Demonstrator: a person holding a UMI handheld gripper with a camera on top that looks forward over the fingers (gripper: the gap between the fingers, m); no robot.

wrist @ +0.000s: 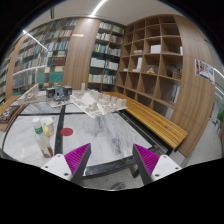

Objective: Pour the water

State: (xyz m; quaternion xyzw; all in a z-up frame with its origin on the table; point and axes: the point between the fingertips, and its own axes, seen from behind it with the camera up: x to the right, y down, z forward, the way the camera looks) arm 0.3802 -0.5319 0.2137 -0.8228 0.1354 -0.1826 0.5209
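Note:
My gripper (112, 162) is open and empty, its two magenta pads (76, 158) spread wide above the near edge of a pale marble-look table (105, 135). A small clear bottle (43, 136) with a light cap stands on the table ahead of the left finger and a little to its left. A small red round thing (66, 131) lies flat on the table just beyond the bottle. Nothing is between the fingers.
A white crumpled-looking object (96, 101) and other small items sit at the table's far end. A long wooden bench (152, 122) runs along the right side. Bookshelves (105, 55) and wooden cubby shelves (150, 60) line the walls behind.

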